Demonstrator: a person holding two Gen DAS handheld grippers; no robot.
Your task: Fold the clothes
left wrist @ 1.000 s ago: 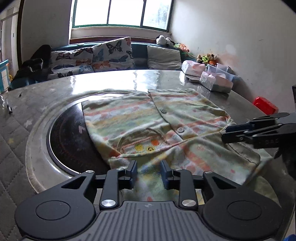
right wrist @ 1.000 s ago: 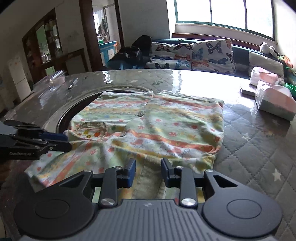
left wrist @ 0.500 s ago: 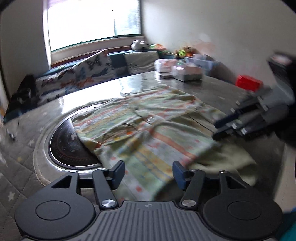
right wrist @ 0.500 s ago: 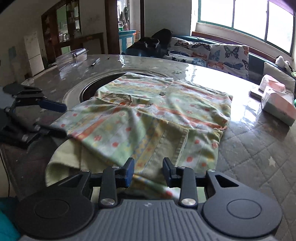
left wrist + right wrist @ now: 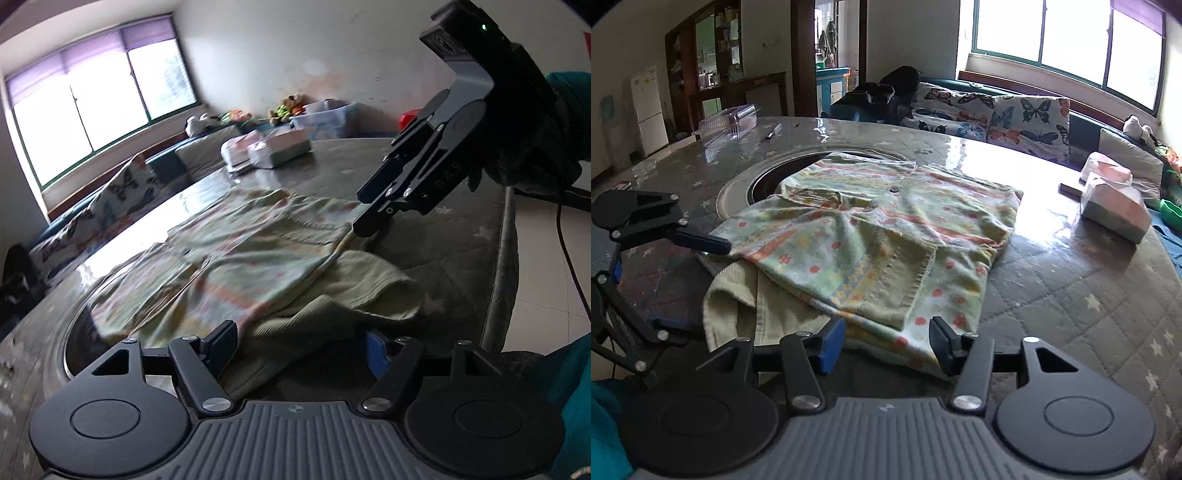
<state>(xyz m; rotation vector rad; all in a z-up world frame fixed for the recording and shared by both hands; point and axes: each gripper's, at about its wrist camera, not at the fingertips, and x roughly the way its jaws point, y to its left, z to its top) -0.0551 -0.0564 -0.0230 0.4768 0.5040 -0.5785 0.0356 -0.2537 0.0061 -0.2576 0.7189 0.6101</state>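
The shirt (image 5: 871,236) is soft, matt terry-like cloth with a printed pattern; its pale green lining (image 5: 738,306) looks ribbed and plain. The table (image 5: 1071,295) wears a quilted grey cover under a clear glossy film that mirrors the window light. Its inset ring (image 5: 738,184) is smooth, shiny metal. Both grippers, right (image 5: 886,343) and left (image 5: 301,345), are matt black plastic with bright metal screws and ribbed grey housings. The clamshell box (image 5: 727,120) is clear glossy plastic.
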